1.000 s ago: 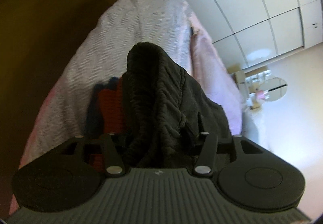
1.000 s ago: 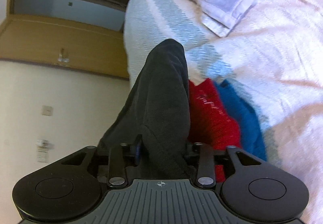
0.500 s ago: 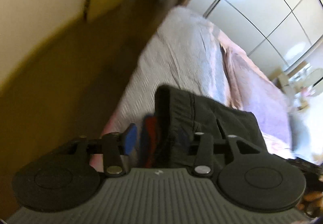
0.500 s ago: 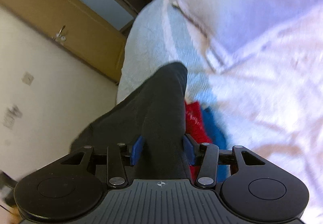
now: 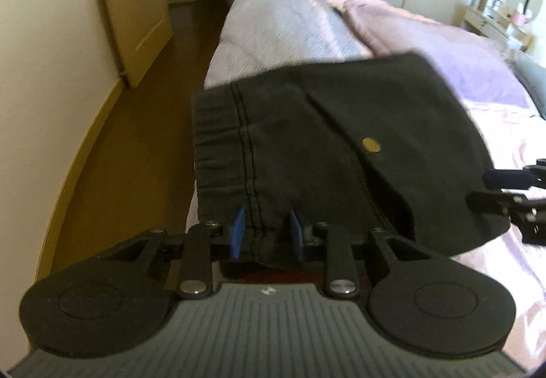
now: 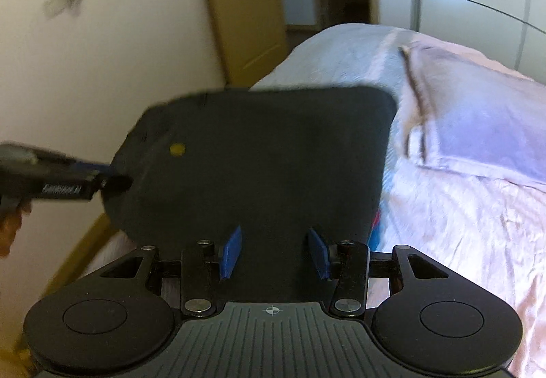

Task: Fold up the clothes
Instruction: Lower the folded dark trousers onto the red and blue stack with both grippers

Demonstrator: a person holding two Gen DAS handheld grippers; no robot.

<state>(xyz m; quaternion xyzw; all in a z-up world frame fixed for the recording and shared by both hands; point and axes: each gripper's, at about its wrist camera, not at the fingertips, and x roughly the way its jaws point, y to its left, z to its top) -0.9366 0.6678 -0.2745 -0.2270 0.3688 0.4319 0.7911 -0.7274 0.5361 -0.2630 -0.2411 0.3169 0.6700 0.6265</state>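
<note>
A black garment with an elastic waistband and a brass button is stretched out flat in the air above the bed. My left gripper holds its near edge by the waistband seam; its jaws are closing, with the fabric pinched between the blue pads. My right gripper is shut on the other side of the black garment, cloth filling the gap between its pads. Each gripper shows in the other's view: the right gripper at the cloth's right corner, the left gripper at its left corner.
Below lies a bed with a pale pink cover and a lilac pillow. A strip of red and blue clothes peeks out under the garment. A wall, wooden door and brown floor are left; white wardrobes behind.
The garment hung bunched from both grippers; now it is pulled out flat between them. Both grippers have rolled and swung apart. The left jaws have narrowed on the cloth.
</note>
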